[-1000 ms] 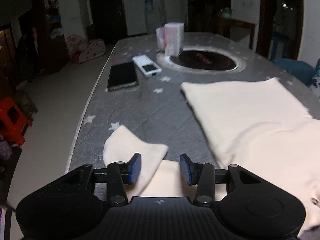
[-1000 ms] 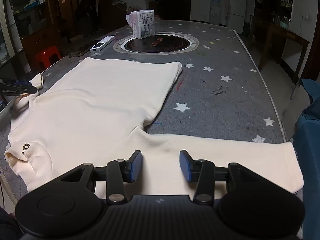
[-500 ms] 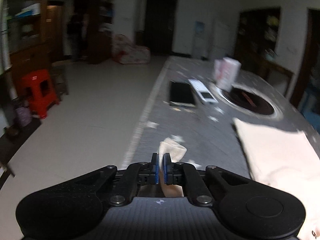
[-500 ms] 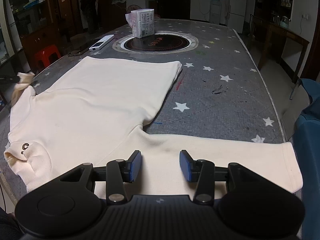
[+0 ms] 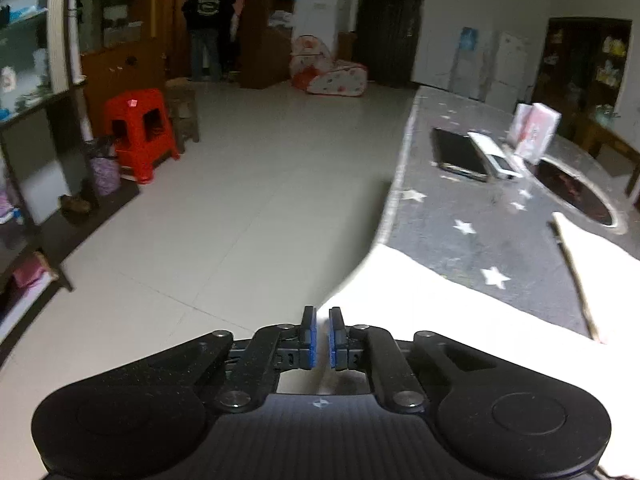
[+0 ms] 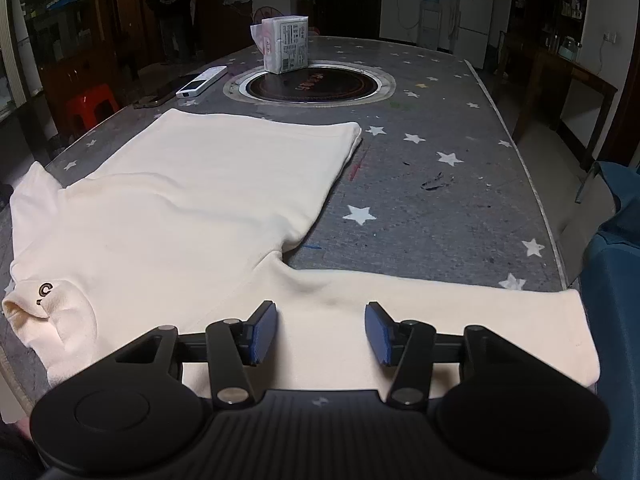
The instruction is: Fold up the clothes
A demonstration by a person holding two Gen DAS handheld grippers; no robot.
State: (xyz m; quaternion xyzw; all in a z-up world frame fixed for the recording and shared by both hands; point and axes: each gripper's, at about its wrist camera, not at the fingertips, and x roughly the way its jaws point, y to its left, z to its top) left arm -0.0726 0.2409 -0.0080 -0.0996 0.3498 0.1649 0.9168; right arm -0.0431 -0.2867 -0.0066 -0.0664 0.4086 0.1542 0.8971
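Note:
A cream long-sleeved shirt (image 6: 192, 208) lies flat on the grey star-patterned table (image 6: 440, 128). Its right sleeve (image 6: 460, 312) stretches across the near edge, under my open, empty right gripper (image 6: 320, 332). In the left wrist view my left gripper (image 5: 322, 338) is shut on the end of the left sleeve (image 5: 420, 300), which is stretched out over the table's left edge. The left gripper is not seen in the right wrist view.
A black phone (image 5: 460, 154), a white remote (image 5: 496, 156) and a tissue pack (image 6: 286, 44) lie near the round hotplate (image 6: 310, 86). Blue cloth (image 6: 612, 280) hangs at the right. A red stool (image 5: 140, 132) stands on the floor at the left.
My left gripper shut on the left sleeve's end and pulled it out leftward past the table edge, straightening the sleeve. The right gripper stayed open over the right sleeve.

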